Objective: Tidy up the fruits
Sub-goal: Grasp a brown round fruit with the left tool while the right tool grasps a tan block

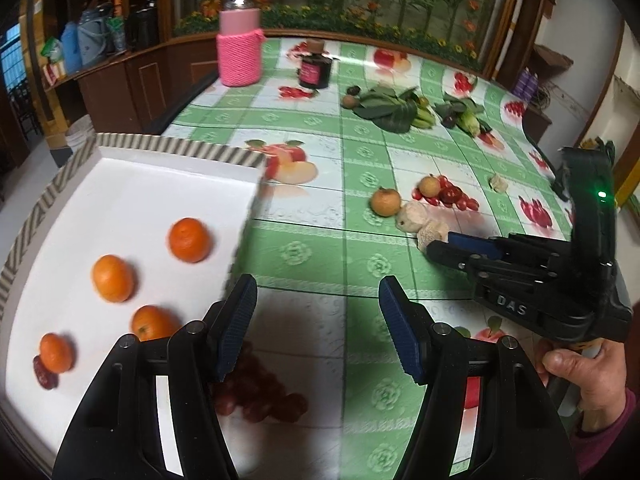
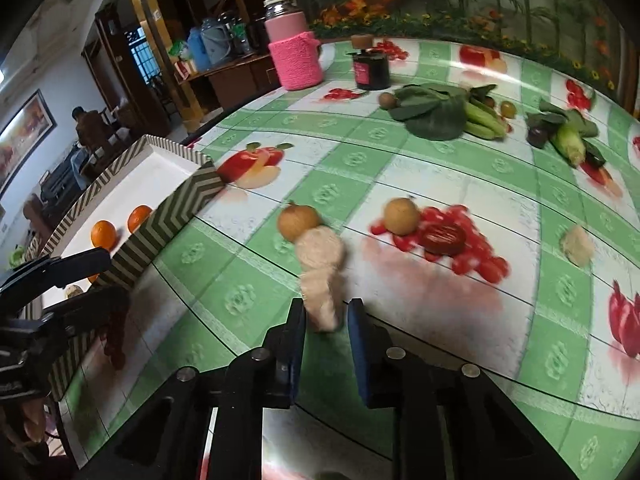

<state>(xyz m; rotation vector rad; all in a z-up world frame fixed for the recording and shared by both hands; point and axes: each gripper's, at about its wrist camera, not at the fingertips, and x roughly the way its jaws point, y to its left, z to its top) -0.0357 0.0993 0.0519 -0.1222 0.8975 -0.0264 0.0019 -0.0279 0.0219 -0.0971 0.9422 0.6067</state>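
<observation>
A white tray with a striped rim (image 1: 180, 148) holds several oranges (image 1: 189, 239) and a dark red fruit (image 1: 43, 374); the tray also shows in the right wrist view (image 2: 176, 204). My left gripper (image 1: 318, 326) is open and empty just right of the tray, above a bunch of red grapes (image 1: 256, 394) on the table. My right gripper (image 2: 326, 340) is partly open, its fingers either side of a pale fuzzy lump (image 2: 322, 292), with gaps at both sides. Two brown round fruits (image 2: 298, 220) (image 2: 401, 216) lie beyond, and another pale lump (image 2: 576, 246) to the right.
A pink-sleeved jar (image 1: 239, 52) and a dark jar (image 1: 315, 68) stand at the table's far side. Leafy greens (image 1: 386, 106), small round fruits, corn (image 2: 570, 144) and a dark vegetable lie at the far right. The tablecloth has printed fruit pictures.
</observation>
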